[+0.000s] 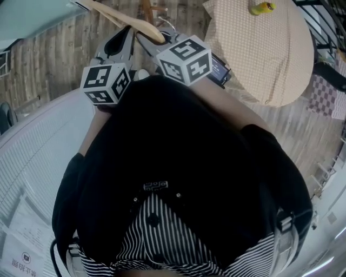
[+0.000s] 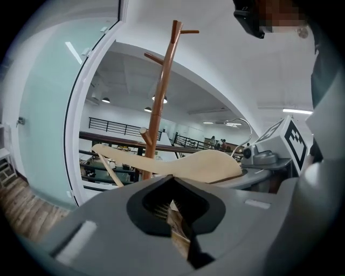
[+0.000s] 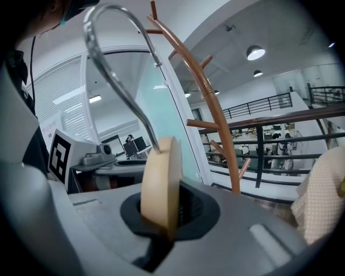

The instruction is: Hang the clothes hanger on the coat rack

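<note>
A pale wooden clothes hanger (image 1: 130,20) is carried between both grippers, in front of my black-clad chest. My right gripper (image 3: 160,218) is shut on the hanger's thick middle (image 3: 159,183), just below its metal hook (image 3: 116,59), which curves up to the left. My left gripper (image 2: 172,209) is shut on a thin wooden edge of the hanger, and the hanger's arm (image 2: 178,164) stretches across in front of it. The brown coat rack (image 2: 160,91) stands upright ahead with short pegs near its top. In the right gripper view the coat rack (image 3: 218,116) rises just right of the hook, apart from it.
A round table with a beige checked cloth (image 1: 270,51) stands at the right, with a small yellow thing (image 1: 262,7) on it. A frosted glass wall (image 2: 51,124) lies at the left. A dark railing (image 3: 280,116) runs behind the rack. The floor is wooden planks (image 1: 48,65).
</note>
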A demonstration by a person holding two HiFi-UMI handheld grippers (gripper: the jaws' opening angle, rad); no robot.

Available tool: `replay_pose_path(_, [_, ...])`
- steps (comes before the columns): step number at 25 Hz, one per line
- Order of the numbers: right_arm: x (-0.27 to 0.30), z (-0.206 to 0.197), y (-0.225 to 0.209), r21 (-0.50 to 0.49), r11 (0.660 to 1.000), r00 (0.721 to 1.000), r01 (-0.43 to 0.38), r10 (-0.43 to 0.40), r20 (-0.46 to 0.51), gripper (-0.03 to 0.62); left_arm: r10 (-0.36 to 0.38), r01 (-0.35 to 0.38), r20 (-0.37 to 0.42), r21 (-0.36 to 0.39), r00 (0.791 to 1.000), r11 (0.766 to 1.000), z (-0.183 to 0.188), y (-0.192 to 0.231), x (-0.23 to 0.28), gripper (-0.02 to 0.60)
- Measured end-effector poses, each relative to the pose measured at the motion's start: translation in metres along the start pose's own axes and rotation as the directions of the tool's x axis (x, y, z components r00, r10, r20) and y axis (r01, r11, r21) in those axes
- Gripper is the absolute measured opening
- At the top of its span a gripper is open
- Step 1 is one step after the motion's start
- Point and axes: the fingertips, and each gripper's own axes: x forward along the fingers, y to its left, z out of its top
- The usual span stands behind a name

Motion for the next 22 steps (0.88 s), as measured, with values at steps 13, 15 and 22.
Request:
replay_pose_path(13, [0.059,0.019,0.033,-0.017,0.999,0.999,0.04,-0.039,0.02,0.002,-0.065,0.066,0.015,-0.011,0.998,0.998,0.007,0.065,-0.024,0.003])
replay_pose_path(15, [0.065,0.018,0.031,-0.015,0.999,0.999,0.035,-0.035,0.012,0.002,-0.065,0.065,0.016,-0.021,0.998,0.998,0.005,0.07,-0.022,0.003])
replay_pose_path(22, [0.08,0.024,0.024,-0.03,1.0,0.999,-0.005,0.004,-0.032,0.002,-0.031,0.031,0.013,-0.049,0.999,0.998,0.007,0.084,-0.015,0.003])
